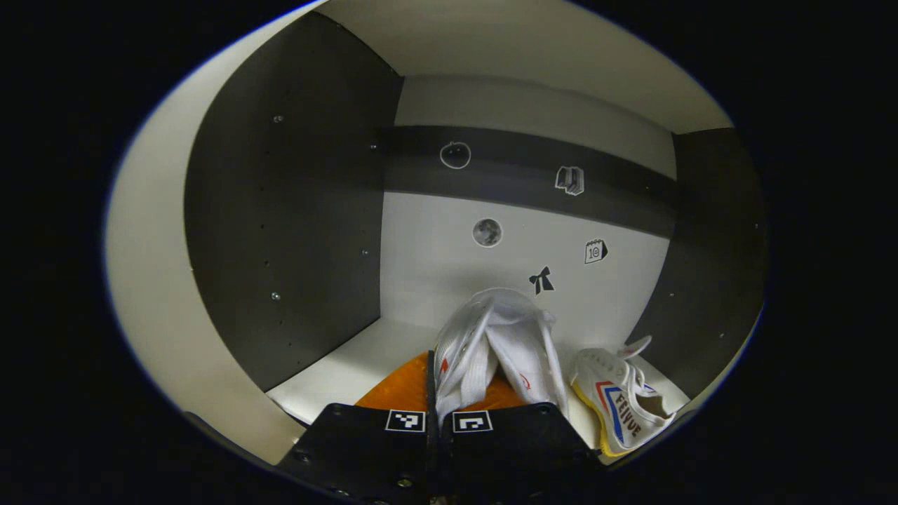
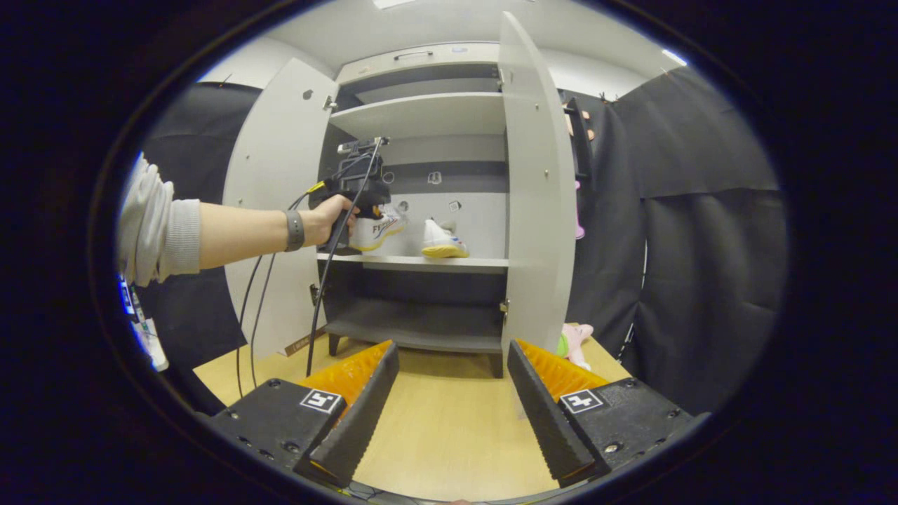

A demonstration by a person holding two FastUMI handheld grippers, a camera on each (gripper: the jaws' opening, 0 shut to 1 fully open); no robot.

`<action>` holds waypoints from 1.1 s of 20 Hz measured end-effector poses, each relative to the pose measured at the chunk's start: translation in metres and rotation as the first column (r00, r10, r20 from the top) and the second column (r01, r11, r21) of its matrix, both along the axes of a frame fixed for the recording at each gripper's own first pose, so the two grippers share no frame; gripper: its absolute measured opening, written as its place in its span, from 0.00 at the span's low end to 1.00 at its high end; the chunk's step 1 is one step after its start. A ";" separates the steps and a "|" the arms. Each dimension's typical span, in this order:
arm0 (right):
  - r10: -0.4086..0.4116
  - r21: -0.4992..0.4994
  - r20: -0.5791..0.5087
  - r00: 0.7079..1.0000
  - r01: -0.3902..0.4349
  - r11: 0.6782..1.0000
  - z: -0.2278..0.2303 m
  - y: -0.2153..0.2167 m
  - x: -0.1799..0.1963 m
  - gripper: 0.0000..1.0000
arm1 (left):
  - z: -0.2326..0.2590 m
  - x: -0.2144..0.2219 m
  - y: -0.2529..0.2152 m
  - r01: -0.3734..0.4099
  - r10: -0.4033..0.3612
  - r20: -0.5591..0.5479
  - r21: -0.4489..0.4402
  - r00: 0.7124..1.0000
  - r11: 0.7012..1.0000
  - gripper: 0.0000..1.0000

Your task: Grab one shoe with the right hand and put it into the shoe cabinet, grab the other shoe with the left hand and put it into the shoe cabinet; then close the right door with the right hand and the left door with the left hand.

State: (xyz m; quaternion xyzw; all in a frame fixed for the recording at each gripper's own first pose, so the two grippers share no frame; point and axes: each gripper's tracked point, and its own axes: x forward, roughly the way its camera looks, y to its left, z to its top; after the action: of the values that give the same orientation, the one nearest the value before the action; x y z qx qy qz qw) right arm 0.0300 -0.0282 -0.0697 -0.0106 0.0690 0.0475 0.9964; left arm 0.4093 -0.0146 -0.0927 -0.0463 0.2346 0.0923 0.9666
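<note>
One outstretched arm holds the left gripper [image 1: 438, 393] inside the cabinet [image 2: 533, 210], jaws clamping a shoe [image 1: 498, 344]; right gripper [image 2: 452, 393] jaws wide.

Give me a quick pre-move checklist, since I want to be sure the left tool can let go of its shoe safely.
1. Held shoe inside the cabinet: ok; it is past the door line, over the middle shelf.
2. Left tool grip: ok; shut on the shoe.
3. Shoe resting on the shelf: cannot tell; its sole is hidden.
4. Clear of the other shoe: ok; that one sits apart, nearer the right wall.
5. Right tool out of the way: ok; open, holding nothing, back over the table.
6. Both doors open: ok; left door and right door stand wide.
</note>
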 end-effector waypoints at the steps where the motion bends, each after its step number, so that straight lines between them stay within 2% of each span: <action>1: -0.011 0.000 0.000 1.000 0.011 1.000 -0.001 -0.003 0.001 0.98 | -0.004 0.003 0.007 -0.010 0.011 -0.016 0.036 1.000 0.999 0.00; 2: -0.020 0.001 0.003 1.000 0.020 1.000 0.000 -0.005 0.001 0.98 | -0.008 0.007 0.008 -0.010 0.012 -0.030 0.058 0.999 0.998 0.00; 3: -0.027 0.003 0.002 1.000 0.027 1.000 0.000 -0.008 0.002 0.98 | -0.011 0.009 0.008 -0.005 0.009 -0.049 0.064 0.999 0.998 0.10; 4: -0.030 0.006 -0.002 1.000 0.030 1.000 0.000 -0.009 0.003 0.98 | -0.017 0.011 0.005 -0.002 0.006 -0.076 0.055 0.997 0.998 0.00; 6: -0.034 0.012 -0.011 0.999 0.034 0.999 -0.003 -0.009 0.005 0.98 | -0.033 0.013 0.004 0.010 -0.008 -0.145 0.016 0.989 1.000 0.00; 9: -0.040 0.017 -0.012 0.999 0.040 0.999 -0.004 -0.011 0.007 0.98 | -0.051 0.015 0.008 -0.029 0.019 -0.229 -0.041 0.973 0.999 0.00; 12: -0.042 0.021 -0.018 0.999 0.042 0.999 -0.006 -0.014 0.006 0.98 | -0.061 0.015 0.008 -0.040 0.010 -0.295 -0.093 0.955 0.995 0.01; 13: -0.045 0.020 -0.021 0.999 0.045 0.999 -0.008 -0.015 0.005 0.98 | -0.066 0.014 0.007 -0.046 0.006 -0.319 -0.119 0.948 0.992 0.12; 14: -0.044 0.020 -0.026 0.999 0.045 0.999 -0.009 -0.015 0.005 0.98 | -0.068 0.011 0.003 -0.040 -0.015 -0.339 -0.155 0.941 0.987 0.04; 15: -0.044 0.021 -0.028 0.999 0.045 0.999 -0.010 -0.016 0.003 0.98 | -0.067 0.016 0.003 -0.024 -0.033 -0.324 -0.170 0.945 0.985 0.14; 16: -0.045 0.022 -0.030 0.999 0.045 0.999 -0.010 -0.016 0.004 0.98 | -0.064 0.013 0.001 -0.020 -0.040 -0.324 -0.180 0.945 0.984 0.34; 17: -0.044 0.024 -0.033 0.998 0.045 0.999 -0.012 -0.016 0.004 0.98 | -0.062 0.010 0.002 -0.018 -0.045 -0.332 -0.184 0.942 0.983 0.27; 19: -0.041 0.028 -0.043 0.998 0.042 0.999 -0.014 -0.017 0.003 0.98 | -0.052 0.001 -0.001 0.000 -0.067 -0.322 -0.206 0.944 0.978 0.30; 20: -0.036 0.033 -0.040 0.999 0.037 0.999 -0.014 -0.017 0.002 0.98 | -0.046 -0.003 -0.003 0.019 -0.087 -0.310 -0.215 0.947 0.976 0.48; 21: -0.031 0.038 -0.037 0.999 0.032 0.999 -0.012 -0.015 0.002 0.98 | -0.039 -0.008 -0.002 0.040 -0.101 -0.292 -0.208 0.951 0.977 0.33; 22: -0.026 0.041 -0.036 0.999 0.027 0.999 -0.011 -0.014 0.002 0.98 | -0.032 -0.013 -0.001 0.060 -0.114 -0.278 -0.195 0.954 0.979 0.34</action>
State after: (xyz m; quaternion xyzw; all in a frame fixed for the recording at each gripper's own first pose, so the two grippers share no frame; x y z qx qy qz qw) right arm 0.0322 -0.0422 -0.0809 0.0121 0.0856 0.0359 0.9956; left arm 0.3962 -0.0157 -0.1243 -0.1113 0.3819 0.0333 0.9169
